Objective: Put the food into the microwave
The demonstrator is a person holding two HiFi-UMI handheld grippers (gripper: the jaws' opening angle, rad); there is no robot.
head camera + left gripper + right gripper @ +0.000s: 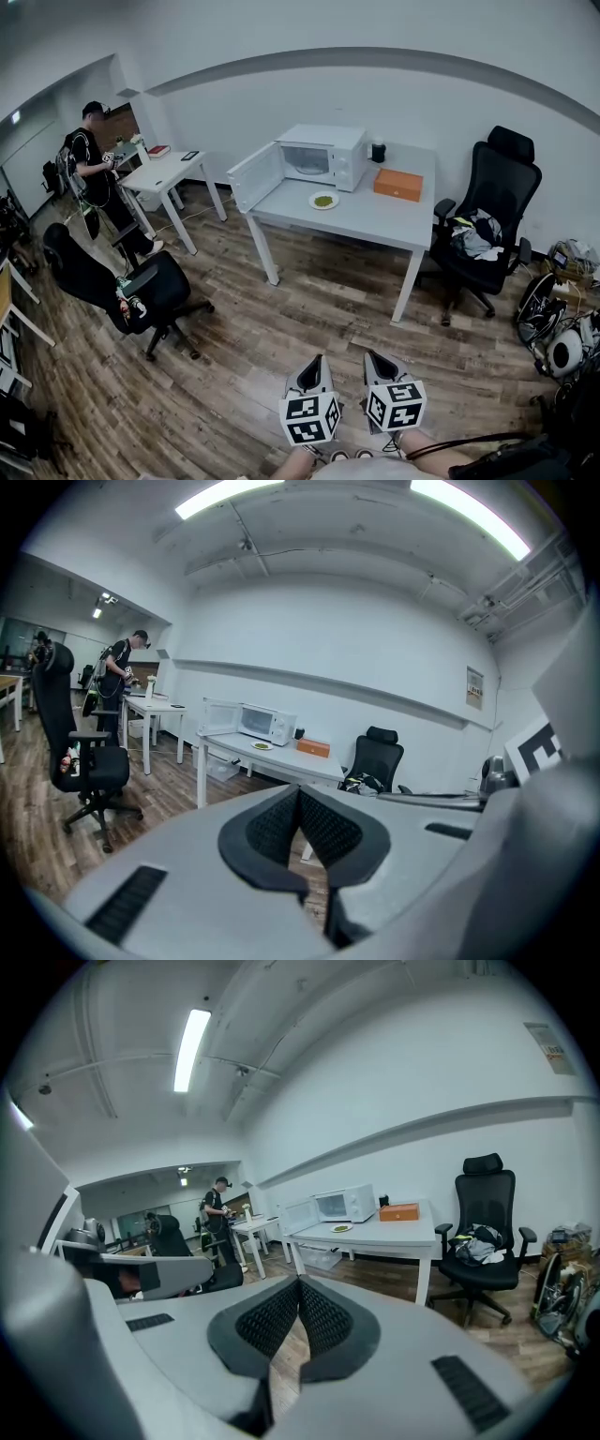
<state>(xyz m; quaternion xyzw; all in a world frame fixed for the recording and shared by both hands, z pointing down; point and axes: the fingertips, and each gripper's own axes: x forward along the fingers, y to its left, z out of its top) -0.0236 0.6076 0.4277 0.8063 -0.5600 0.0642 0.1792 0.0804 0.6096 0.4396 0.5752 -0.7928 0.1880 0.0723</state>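
Food (pixel 323 200), on a small plate, lay on the white table (pixel 375 220) just before the open microwave (pixel 323 155). It was well ahead of both tongs. Left gripper (pixel 315 361) and right gripper (pixel 373 357) were closed, empty and roughly equidistant.

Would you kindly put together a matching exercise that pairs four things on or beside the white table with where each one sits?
Things:
1. white microwave oven
2. small white plate of green food
3. flat orange box
4. black office chair

Places or states:
A. on the floor at the right end of the white table, in the head view
B. on the table, just in front of the microwave
C. at the table's back, door swung open
D. on the table, right of the microwave in the head view

Pairs: 1-C; 2-B; 3-D; 4-A
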